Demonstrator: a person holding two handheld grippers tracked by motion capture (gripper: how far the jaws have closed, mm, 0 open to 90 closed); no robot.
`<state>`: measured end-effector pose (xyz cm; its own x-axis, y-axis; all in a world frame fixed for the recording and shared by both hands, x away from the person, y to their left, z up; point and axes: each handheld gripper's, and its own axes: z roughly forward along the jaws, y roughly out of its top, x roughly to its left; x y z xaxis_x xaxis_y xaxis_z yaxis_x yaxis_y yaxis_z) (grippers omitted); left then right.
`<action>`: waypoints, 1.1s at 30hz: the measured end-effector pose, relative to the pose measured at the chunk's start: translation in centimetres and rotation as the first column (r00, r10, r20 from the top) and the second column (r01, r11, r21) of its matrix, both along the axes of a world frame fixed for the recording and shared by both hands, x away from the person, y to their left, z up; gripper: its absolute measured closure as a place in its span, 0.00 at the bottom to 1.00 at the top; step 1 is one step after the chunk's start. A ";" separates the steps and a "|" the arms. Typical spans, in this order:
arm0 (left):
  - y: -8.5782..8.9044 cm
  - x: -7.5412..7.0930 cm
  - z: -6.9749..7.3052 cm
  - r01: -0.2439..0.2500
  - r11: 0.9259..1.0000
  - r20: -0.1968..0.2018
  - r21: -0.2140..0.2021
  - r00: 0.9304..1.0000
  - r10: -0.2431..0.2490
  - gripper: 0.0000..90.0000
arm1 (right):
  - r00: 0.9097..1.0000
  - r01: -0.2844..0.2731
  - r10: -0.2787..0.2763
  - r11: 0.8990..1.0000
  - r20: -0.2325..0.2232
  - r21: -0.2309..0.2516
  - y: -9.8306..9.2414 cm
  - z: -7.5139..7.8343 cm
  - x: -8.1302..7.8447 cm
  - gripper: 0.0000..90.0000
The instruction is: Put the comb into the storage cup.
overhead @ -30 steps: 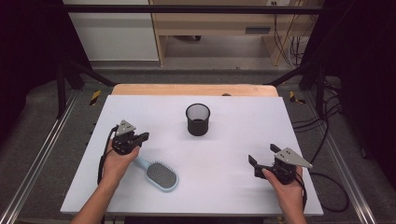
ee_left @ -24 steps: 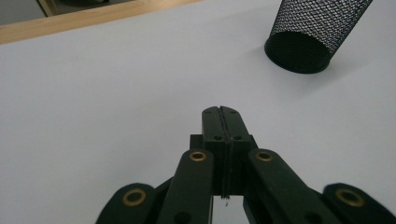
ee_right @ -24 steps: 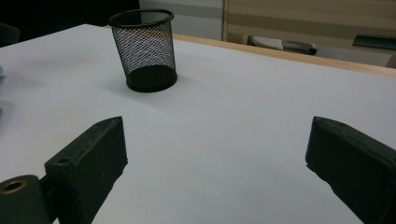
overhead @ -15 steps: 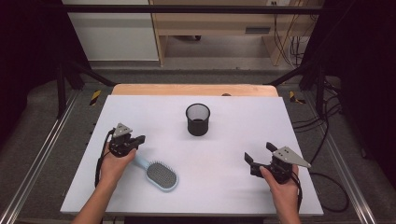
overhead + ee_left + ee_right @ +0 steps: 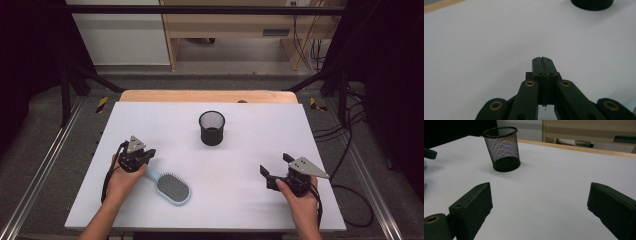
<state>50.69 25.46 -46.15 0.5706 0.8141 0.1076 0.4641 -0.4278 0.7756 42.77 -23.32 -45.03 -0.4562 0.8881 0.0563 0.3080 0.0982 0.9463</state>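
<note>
At lower left, the left gripper [image 5: 136,156] rests on the white bench [image 5: 260,135], fingers closed on nothing, beside the hairbrush [image 5: 170,186] handle. A mesh cup [image 5: 212,128] stands at centre with bare surface all round. At lower right, the right gripper [image 5: 276,170] has its fingers spread wide, empty.

Pale blue hairbrush [image 5: 171,187] — flat on the white table, bristles up, handle toward upper left

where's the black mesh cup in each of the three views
High view: the black mesh cup stands upright at centre, on the far half of the table.
Left gripper view: its base sits cut off at the top right edge.
Right gripper view: upper left, whole and upright.
Shared landmark: the white table.
</note>
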 end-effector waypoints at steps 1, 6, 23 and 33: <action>0.0 0.0 0.0 0.000 1.000 0.000 0.000 1.000 0.000 1.00 | 1.000 -0.002 0.002 1.000 0.001 -0.001 0.0 0.0 0.0 0.07; 0.5 0.2 -0.3 -0.005 1.000 -0.012 0.020 1.000 0.005 1.00 | 1.000 -0.002 0.002 1.000 0.000 -0.010 0.0 0.0 0.0 0.07; 1.7 -0.5 -0.8 0.006 0.998 -0.053 0.061 0.999 -0.002 1.00 | 1.000 -0.007 0.007 0.999 -0.001 -0.035 0.2 -0.2 0.1 0.07; 2.2 -0.9 -0.5 0.010 0.998 -0.075 0.065 0.997 -0.006 1.00 | 1.000 -0.014 0.014 0.999 -0.007 -0.038 0.2 -0.2 0.2 0.07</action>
